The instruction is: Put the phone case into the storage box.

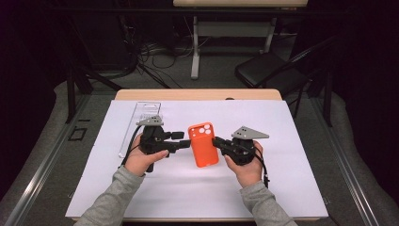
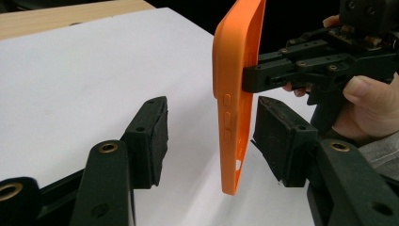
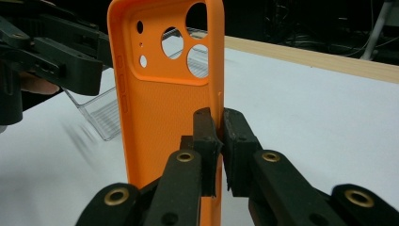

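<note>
While we looked down from the high view, we saw a soft orange rubber phone case with round camera holes (image 1: pixel 203 144) held up between the two grippers, over the middle of a big white paper sheet (image 1: pixel 197 188) that covered a light wooden table (image 1: pixel 197 94). We saw the right gripper (image 1: pixel 217 141) come in from the right side, and its two black jaws were pinched together on the right edge of the case. From the right gripper view we could see that edge squeezed tight between the pads (image 3: pixel 207 136), with the hollow inside of the case facing us. We saw the left gripper (image 1: pixel 187 139) on the other side of the case. In the left gripper view the case (image 2: pixel 237 94) stood up on its thin side between that gripper's jaws, but the jaws were apart and did not press on it. One pad (image 2: pixel 157 136) stood well off from the case, and the other sat just beside its open side; we could not tell if it touched. A clear plastic tray (image 1: pixel 141 123) lay flat on the paper behind the left hand (image 1: pixel 141 161). The right hand (image 1: pixel 248 170) rested low over the paper.
</note>
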